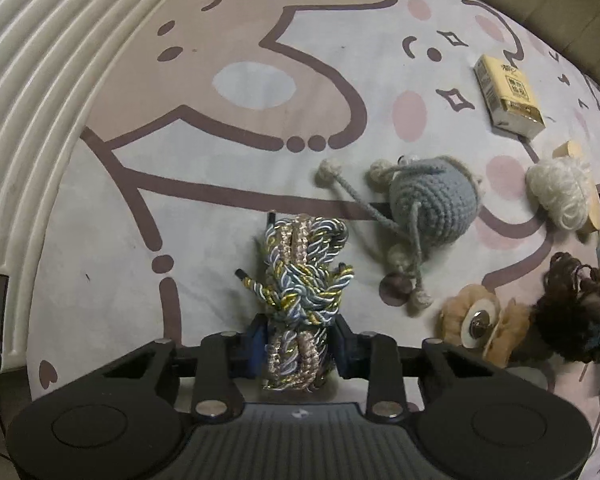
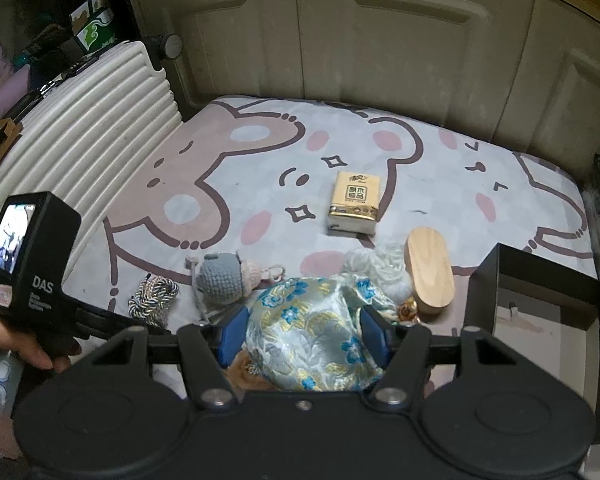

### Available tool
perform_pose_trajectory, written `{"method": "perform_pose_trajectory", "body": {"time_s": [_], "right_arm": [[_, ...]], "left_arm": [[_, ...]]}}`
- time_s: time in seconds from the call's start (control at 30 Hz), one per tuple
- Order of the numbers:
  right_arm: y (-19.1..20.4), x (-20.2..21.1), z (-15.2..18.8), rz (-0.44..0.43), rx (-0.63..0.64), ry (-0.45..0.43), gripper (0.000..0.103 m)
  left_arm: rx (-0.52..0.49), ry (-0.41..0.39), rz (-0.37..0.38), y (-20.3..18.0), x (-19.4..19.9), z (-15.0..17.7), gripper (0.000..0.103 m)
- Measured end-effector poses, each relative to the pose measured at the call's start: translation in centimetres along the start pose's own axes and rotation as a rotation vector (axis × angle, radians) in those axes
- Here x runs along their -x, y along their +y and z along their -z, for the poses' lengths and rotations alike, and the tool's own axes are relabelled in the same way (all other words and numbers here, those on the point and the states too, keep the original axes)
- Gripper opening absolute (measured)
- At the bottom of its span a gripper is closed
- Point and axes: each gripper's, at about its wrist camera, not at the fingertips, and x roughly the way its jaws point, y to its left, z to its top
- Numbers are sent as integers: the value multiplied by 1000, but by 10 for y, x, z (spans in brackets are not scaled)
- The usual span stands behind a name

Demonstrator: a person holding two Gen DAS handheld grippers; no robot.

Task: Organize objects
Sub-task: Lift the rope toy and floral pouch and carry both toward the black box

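A knotted bundle of blue, gold and white braided cord [image 1: 304, 276] lies on the cartoon-print mat [image 1: 204, 208]. My left gripper [image 1: 300, 344] points steeply down with both blue pads pressed on the bundle's near end. In the right wrist view the same cord bundle [image 2: 154, 296] sits at the mat's near left. A light blue brocade pouch [image 2: 308, 320] with blue flowers is held between the blue pads of my right gripper [image 2: 304, 336], above the mat's near edge.
A grey crochet doll [image 1: 432, 196], a tissue pack [image 1: 508, 92], a white fluffy piece [image 1: 556, 192], a tan flower clip [image 1: 480, 324] and a dark curly scrunchie [image 1: 576, 308] lie right of the cord. A wooden oval box [image 2: 430, 268], a black open box [image 2: 540, 300], a ribbed white suitcase [image 2: 92, 120] and cabinet doors [image 2: 380, 40] surround the mat.
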Motion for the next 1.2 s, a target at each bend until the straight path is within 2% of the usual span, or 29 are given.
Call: {"method": "perform_pose_trajectory", "body": {"time_s": [0.33, 0.67, 1.2], "right_arm": [[4, 4, -3, 33, 7, -32, 62], [2, 19, -3, 66, -7, -88, 62], [-5, 49, 3, 101, -53, -180, 62]], "left_arm": [[44, -108, 34, 9, 37, -4, 31], [6, -236, 24, 4, 76, 2, 31], [-31, -350, 52, -11, 122, 20, 31]]}}
